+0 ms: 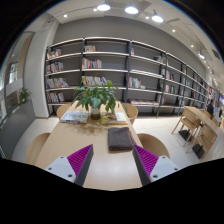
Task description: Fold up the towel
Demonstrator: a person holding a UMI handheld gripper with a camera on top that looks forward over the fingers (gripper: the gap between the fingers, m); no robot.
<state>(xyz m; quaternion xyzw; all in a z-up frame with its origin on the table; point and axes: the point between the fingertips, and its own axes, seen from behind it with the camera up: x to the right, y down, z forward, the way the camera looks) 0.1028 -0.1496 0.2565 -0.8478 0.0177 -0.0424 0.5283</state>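
Note:
A dark grey towel (120, 138), folded into a small rectangle, lies on the light wooden table (95, 158) just beyond my fingers and slightly right of centre. My gripper (112, 160) is open and empty above the table. The two purple pads (80, 158) stand wide apart with only bare tabletop between them. The towel is ahead of the fingers and not touched by them.
A potted green plant (97, 97) stands at the table's far end with papers (74, 117) beside it. Chairs (153, 144) flank the table. Bookshelves (120, 70) line the back wall. Another table with chairs (195, 125) stands at the right.

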